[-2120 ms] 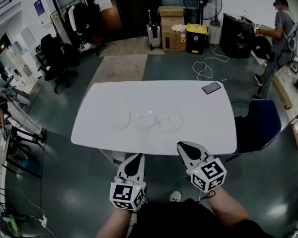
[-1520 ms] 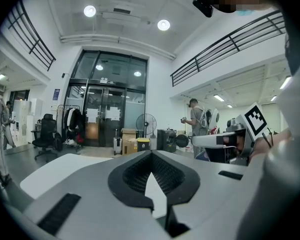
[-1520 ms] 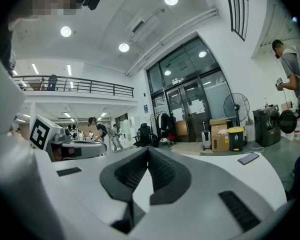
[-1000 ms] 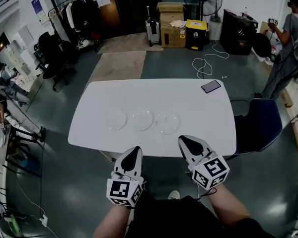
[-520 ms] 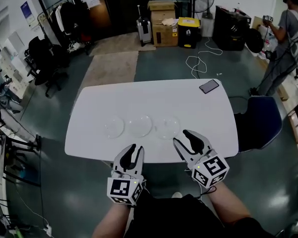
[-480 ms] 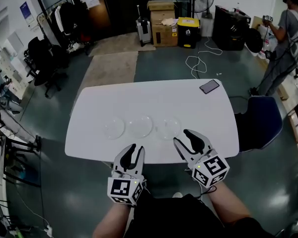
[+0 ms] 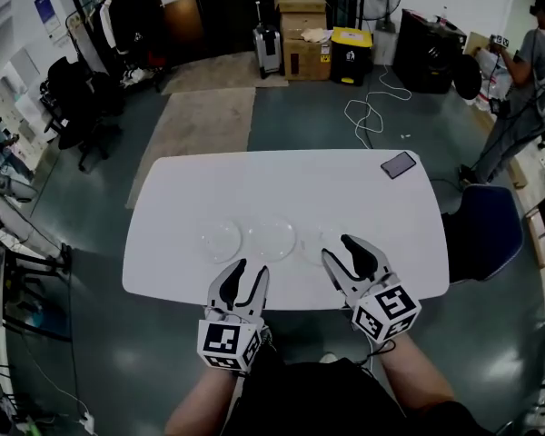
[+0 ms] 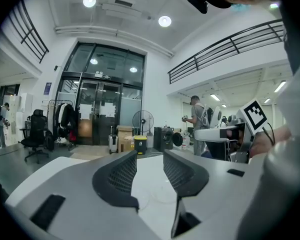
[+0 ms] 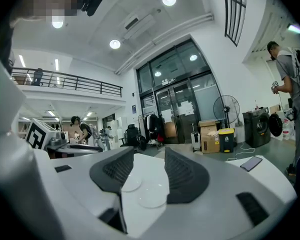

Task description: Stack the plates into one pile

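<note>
Fingers (image 7: 229,284) of the left gripper (image 7: 249,268) and right gripper (image 7: 338,247) have just spread apart, empty; plates (image 7: 271,239) lie just beyond them.

table (image 7: 282,184): plain white, I see no pattern
plates (image 7: 271,238): clear, I make out only faint pale rims
left gripper (image 7: 251,269): light grey, black meshed pads (image 8: 122,176)
right gripper (image 7: 338,248): same grey and black
cubes (image 7: 225,345): white, black square markers
phone (image 7: 399,164): black
chair (image 7: 481,234): dark blue
bin (image 7: 349,53): yellow lid, black body
boxes (image 7: 302,34): brown
rug (image 7: 204,121): tan
floor (image 7: 327,125): grey-green, glossy to my eye
</note>
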`<state>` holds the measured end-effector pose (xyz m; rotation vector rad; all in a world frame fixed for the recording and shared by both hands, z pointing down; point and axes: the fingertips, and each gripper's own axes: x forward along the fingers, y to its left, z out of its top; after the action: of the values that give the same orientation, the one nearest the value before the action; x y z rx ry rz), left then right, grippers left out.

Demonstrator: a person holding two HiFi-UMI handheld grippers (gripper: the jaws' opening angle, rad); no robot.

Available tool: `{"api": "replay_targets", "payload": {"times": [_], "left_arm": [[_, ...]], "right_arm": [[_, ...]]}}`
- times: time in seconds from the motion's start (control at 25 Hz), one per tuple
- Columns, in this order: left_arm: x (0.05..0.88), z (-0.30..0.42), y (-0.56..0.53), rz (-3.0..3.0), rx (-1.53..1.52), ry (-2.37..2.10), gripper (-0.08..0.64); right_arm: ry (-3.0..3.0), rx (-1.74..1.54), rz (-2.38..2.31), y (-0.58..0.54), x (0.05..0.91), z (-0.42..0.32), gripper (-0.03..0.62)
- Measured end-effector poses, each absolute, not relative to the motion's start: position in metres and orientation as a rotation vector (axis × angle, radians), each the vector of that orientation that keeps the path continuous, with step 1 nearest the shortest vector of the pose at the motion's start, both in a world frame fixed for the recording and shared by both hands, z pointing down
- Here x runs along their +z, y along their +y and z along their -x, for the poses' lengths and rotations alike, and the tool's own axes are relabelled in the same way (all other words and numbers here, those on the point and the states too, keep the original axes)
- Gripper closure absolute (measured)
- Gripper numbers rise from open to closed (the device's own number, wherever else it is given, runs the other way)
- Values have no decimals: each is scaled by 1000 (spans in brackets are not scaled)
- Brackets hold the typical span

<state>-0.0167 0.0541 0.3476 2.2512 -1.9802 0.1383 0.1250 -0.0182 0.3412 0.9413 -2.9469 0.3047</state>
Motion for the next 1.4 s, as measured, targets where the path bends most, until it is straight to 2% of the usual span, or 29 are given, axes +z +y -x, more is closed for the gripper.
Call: {"api": "replay_targets", "payload": {"times": [1.4], "left_arm": [[426, 269, 11, -2093, 182, -1894, 365]], "right_arm": [[-2773, 408, -838, -56, 405, 138, 396]]}}
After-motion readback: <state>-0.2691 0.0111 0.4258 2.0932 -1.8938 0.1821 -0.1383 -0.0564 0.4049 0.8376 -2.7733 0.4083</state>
